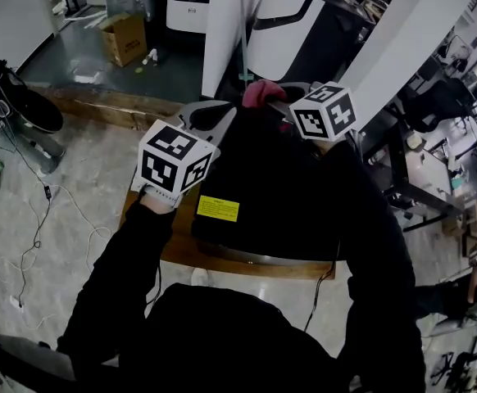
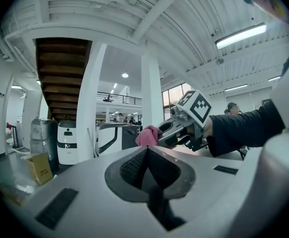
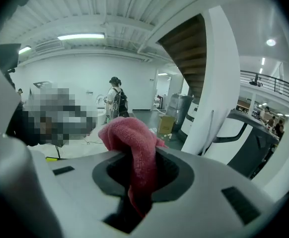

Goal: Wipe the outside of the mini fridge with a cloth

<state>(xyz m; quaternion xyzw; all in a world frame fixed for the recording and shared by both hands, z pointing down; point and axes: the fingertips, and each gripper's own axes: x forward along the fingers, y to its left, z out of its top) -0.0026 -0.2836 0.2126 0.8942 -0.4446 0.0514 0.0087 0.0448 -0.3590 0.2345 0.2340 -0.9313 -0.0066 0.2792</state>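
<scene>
The black mini fridge (image 1: 255,187) with a yellow label (image 1: 218,209) stands on a low wooden board (image 1: 222,256) below me. Both grippers hover over its far top edge. My right gripper (image 1: 271,97) is shut on a pink cloth (image 1: 260,91), which bunches above the jaws and hangs down between them in the right gripper view (image 3: 137,155). My left gripper (image 1: 214,115) is just left of it, jaws shut with nothing between them (image 2: 147,150). The left gripper view shows the right gripper (image 2: 184,125) with the cloth (image 2: 148,135) at its tip.
A cardboard box (image 1: 124,38) and white machines (image 1: 191,2) stand on the dark floor beyond the fridge. A white pillar (image 1: 226,23) rises just behind it. Cables (image 1: 38,219) trail on the floor at left; desks (image 1: 435,170) are at right.
</scene>
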